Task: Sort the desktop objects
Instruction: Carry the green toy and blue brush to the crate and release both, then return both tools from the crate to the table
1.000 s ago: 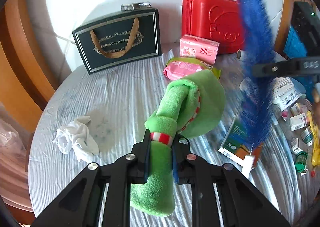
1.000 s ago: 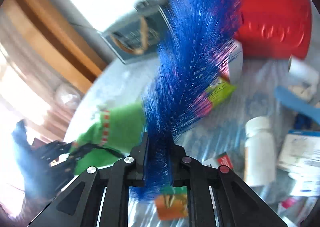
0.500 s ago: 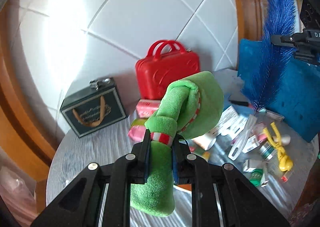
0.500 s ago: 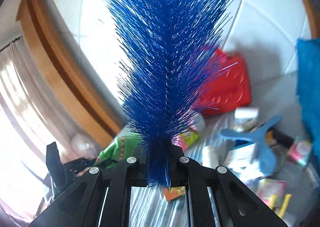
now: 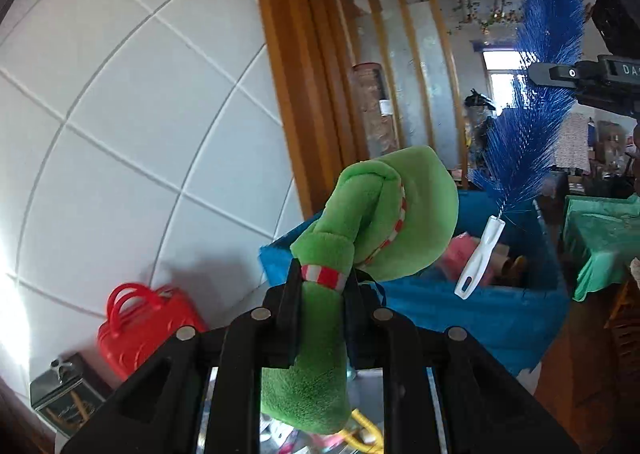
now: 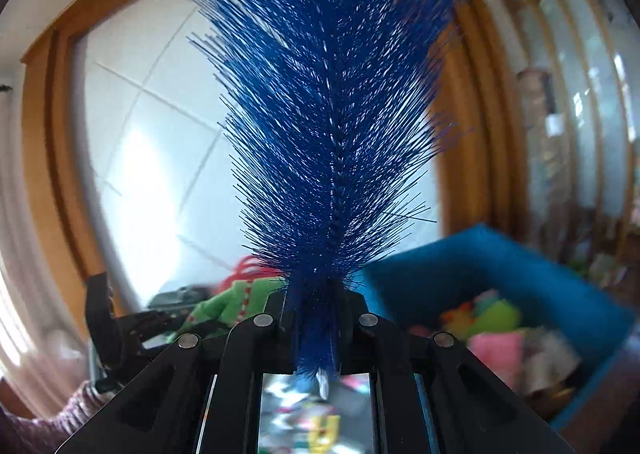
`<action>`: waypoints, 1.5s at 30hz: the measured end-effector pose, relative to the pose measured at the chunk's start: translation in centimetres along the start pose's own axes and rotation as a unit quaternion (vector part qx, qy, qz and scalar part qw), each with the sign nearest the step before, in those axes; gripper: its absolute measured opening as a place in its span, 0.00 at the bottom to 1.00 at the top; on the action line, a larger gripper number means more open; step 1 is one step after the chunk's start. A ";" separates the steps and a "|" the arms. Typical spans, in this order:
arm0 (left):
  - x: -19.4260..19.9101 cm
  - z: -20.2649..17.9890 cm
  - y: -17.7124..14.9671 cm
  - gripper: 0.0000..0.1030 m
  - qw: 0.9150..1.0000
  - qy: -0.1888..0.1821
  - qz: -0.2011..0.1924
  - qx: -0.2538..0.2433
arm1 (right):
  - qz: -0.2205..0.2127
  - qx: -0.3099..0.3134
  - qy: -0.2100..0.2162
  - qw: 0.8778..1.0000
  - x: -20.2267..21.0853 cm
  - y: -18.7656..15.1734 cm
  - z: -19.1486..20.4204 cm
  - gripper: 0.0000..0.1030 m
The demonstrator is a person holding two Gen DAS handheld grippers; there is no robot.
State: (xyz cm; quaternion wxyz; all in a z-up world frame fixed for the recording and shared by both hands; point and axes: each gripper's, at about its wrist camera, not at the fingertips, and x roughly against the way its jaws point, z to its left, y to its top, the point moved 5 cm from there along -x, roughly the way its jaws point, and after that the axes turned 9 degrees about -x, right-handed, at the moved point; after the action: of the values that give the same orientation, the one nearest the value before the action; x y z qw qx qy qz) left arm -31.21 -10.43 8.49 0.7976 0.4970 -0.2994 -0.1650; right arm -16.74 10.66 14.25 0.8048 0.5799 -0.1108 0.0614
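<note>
Two grippers, each loaded, raised above the desk beside a blue fabric bin (image 5: 480,314). Left gripper (image 5: 322,306): fingers clamped on the middle of a green plush toy (image 5: 384,221), at its red-and-white striped band; the toy's long axis runs roughly along the fingers, its bent head forward and above the tips, its tail hanging back between them. Right gripper (image 6: 312,318): fingers pinched on a blue bottle brush (image 6: 332,101) low in its bristles; the brush stands near upright, its wire spine pointing up and away from the tips. In the left wrist view the same brush shows its white handle (image 5: 480,258) dangling below the grip, over the bin's open mouth.

Key relation: the bin lies ahead of and below both grippers. From the left gripper it sits forward and to the right, its near wall just behind the toy's head. From the right gripper it sits forward and to the right as well, contents visible. The brush handle appears already over the opening, so the right hand is judged nearer to a release; the toy probably needs to travel further forward first. A red case (image 5: 140,326) and a dark gift box (image 5: 60,390) remain by the tiled wall
</note>
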 end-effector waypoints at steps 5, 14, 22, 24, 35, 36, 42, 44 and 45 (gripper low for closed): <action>-5.6 -6.0 7.0 0.17 1.000 -0.014 -0.008 -0.010 | 0.034 0.046 -0.080 0.995 -0.6 3.7 -7.8 0.11; -14.2 -12.1 11.7 0.41 0.999 0.002 0.032 0.013 | 0.175 0.120 -0.144 0.967 -10.2 4.8 -17.6 0.19; -14.8 -11.0 12.4 0.91 0.994 0.096 0.037 0.035 | 0.147 0.047 -0.083 0.985 -11.8 5.7 -18.7 0.64; -14.0 -10.7 12.2 0.91 0.993 0.107 0.034 0.045 | 0.123 0.032 -0.050 0.991 -10.3 5.8 -18.5 0.72; -6.9 -8.3 5.1 0.97 0.971 0.226 0.059 0.043 | 0.063 -0.012 0.094 0.994 -7.2 1.9 -16.8 0.85; -6.1 -8.0 4.1 0.97 0.968 0.240 0.064 0.039 | 0.064 -0.013 0.101 0.993 -6.9 1.1 -16.2 0.85; -0.6 -5.2 -2.1 0.97 0.949 0.297 0.102 0.043 | 0.106 -0.027 0.147 0.983 -7.0 -3.8 -11.2 0.86; 1.1 -4.0 -4.2 0.97 0.942 0.313 0.116 0.044 | 0.119 -0.024 0.155 0.980 -7.2 -5.1 -9.3 0.86; 1.8 -3.4 -5.1 0.97 0.938 0.321 0.122 0.045 | 0.124 -0.026 0.160 0.979 -7.3 -5.6 -8.4 0.86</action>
State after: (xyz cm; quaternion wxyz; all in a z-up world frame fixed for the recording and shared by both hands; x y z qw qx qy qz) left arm -27.46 -11.36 3.42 0.8419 0.5189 -0.0929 0.1159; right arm -21.66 17.08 4.68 0.8133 0.5230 -0.0534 0.2492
